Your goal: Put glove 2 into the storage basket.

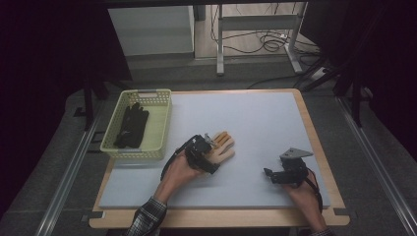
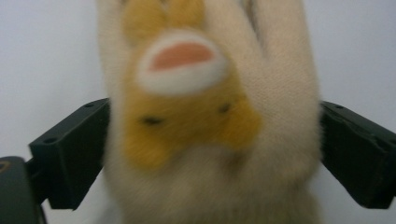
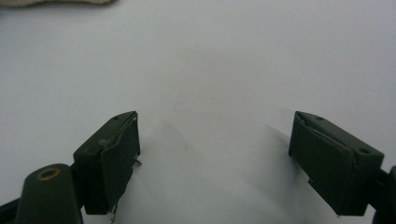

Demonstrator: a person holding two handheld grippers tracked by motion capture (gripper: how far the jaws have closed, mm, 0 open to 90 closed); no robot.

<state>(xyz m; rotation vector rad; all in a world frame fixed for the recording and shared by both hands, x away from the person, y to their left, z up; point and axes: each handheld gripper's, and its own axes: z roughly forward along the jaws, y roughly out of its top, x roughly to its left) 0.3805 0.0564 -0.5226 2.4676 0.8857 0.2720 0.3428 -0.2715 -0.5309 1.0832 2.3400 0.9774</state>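
Straddling the cream glove [image 2: 205,116], the left gripper [image 1: 206,147] has its jaws spread wide on either side of the cuff, not yet clenched, presumably lined up to pinch the fabric. The glove, with an orange animal face on its back, lies flat on the grey mat [image 1: 255,123], just right of the yellow basket [image 1: 160,125], which already holds a black glove [image 1: 132,125]. Well to the right of the basket, the right gripper [image 1: 275,176] rests released, jaws apart over bare mat, apparently kept clear.

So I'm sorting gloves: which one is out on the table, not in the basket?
The cream and orange glove, lying between the left gripper's jaws; the black glove lies in the yellow basket.
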